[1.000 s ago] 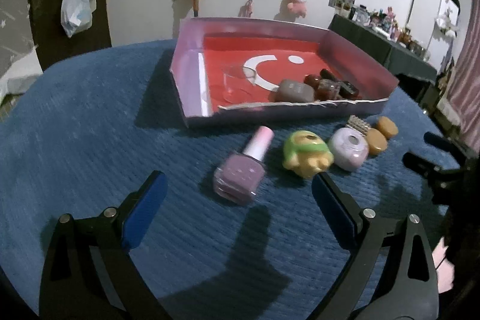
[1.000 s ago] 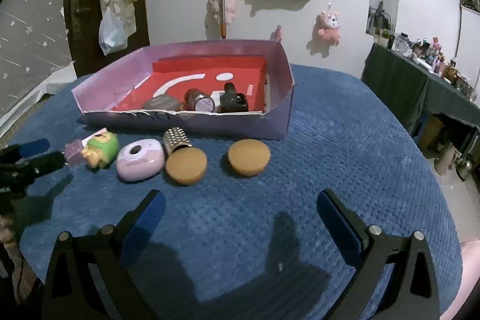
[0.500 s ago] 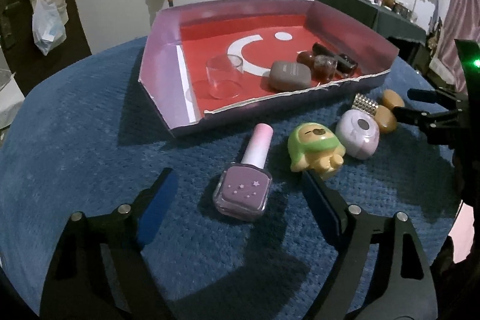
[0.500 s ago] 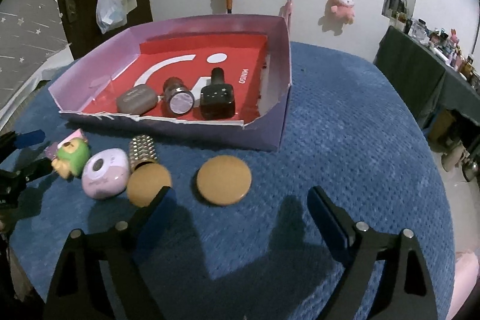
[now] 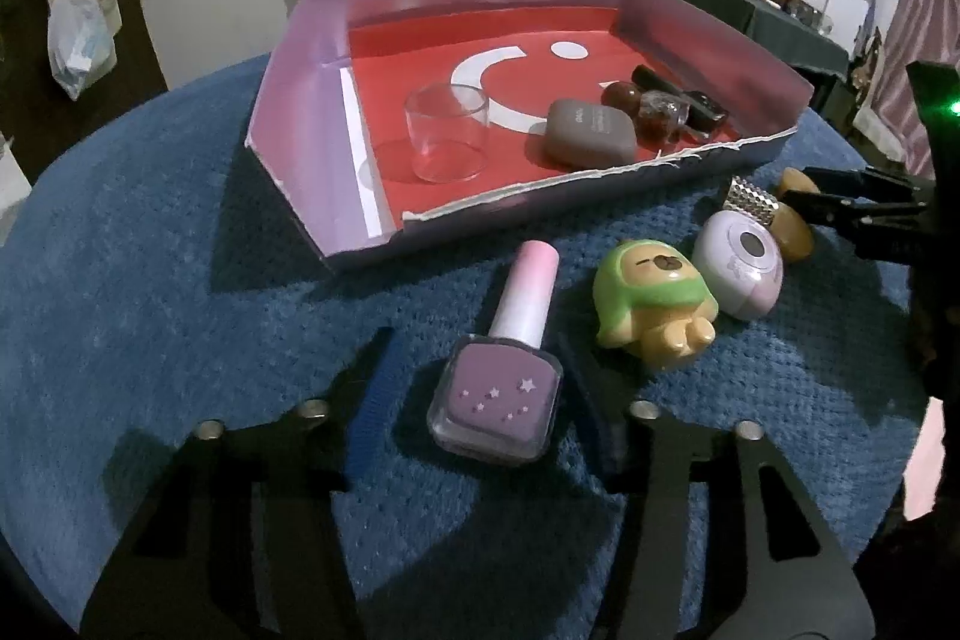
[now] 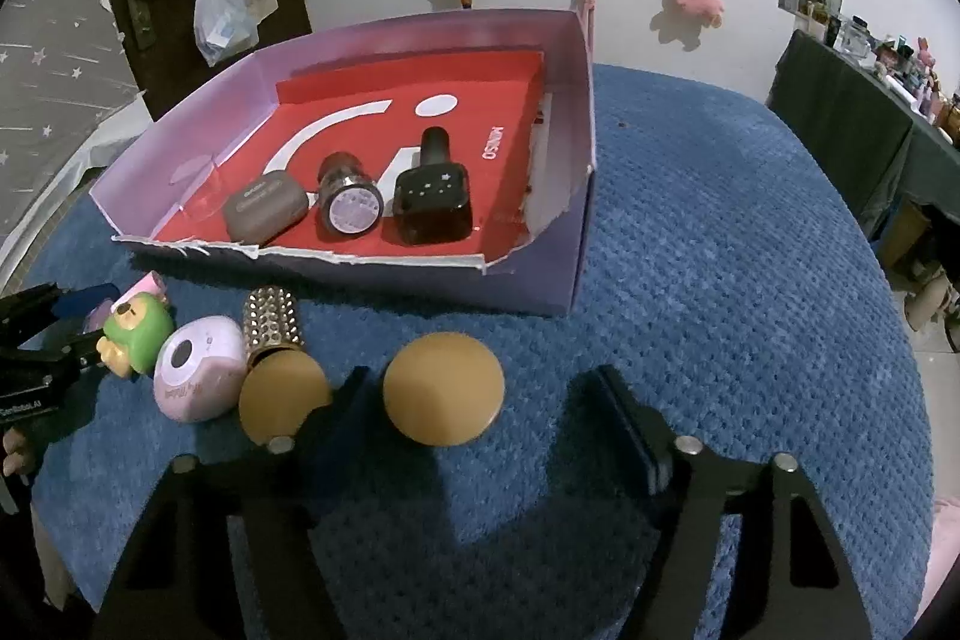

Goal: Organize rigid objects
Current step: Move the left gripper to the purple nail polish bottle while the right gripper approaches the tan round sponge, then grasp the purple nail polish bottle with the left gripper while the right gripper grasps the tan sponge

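Observation:
A purple nail-polish bottle with a pink cap [image 5: 498,388] lies on the blue cloth between the open fingers of my left gripper [image 5: 486,400], which straddle its body without touching. A green-hooded toy [image 5: 651,304], a lilac round case [image 5: 741,268] and a studded gold tube [image 6: 273,319] lie to its right. My right gripper [image 6: 480,418] is open around a tan round disc [image 6: 444,388]; a second tan disc [image 6: 282,397] sits by its left finger. The purple cardboard tray [image 5: 300,112] with a red floor stands behind.
In the tray lie a clear glass cup [image 5: 447,133], a grey case [image 5: 591,133], a brown bottle [image 6: 348,196] and a black bottle [image 6: 435,202]. The tray's torn front wall [image 6: 360,274] is low. A dark side table [image 6: 864,130] stands to the right.
Both grippers have moved forward and down. The left fingers have narrowed around the nail-polish bottle; the right fingers now flank the tan disc.

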The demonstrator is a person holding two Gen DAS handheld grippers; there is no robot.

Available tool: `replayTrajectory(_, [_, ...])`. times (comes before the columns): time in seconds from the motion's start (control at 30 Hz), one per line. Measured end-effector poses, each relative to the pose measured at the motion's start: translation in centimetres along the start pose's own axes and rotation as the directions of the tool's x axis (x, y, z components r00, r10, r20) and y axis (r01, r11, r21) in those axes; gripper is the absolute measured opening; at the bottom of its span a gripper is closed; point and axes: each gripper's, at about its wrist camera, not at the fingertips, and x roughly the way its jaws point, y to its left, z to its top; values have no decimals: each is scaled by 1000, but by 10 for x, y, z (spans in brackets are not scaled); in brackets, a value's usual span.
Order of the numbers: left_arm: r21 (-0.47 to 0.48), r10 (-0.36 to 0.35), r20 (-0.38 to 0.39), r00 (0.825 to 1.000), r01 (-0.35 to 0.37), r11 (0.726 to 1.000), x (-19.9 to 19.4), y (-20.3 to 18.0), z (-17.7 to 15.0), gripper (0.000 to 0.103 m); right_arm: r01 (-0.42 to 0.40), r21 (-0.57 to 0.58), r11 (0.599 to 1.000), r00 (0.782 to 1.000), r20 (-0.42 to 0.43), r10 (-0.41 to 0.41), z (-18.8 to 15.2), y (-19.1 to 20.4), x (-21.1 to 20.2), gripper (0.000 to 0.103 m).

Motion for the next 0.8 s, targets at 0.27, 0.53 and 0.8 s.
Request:
replayTrajectory(0.27, [-11, -19, 22, 1000, 19, 1000, -7, -3, 2, 35, -9, -11, 1000, 999, 52, 10, -1, 2, -11, 40])
replayTrajectory(0.53, [-6, -30, 72, 997, 31, 1000, -28, -7, 4, 35, -31, -35, 999, 994, 100, 34, -4, 15, -32, 40])
replayTrajectory(0.8, [-6, -47, 91, 995, 48, 999, -35, -9, 2, 35, -39, -43, 998, 994, 99, 43, -7, 22, -34, 40])
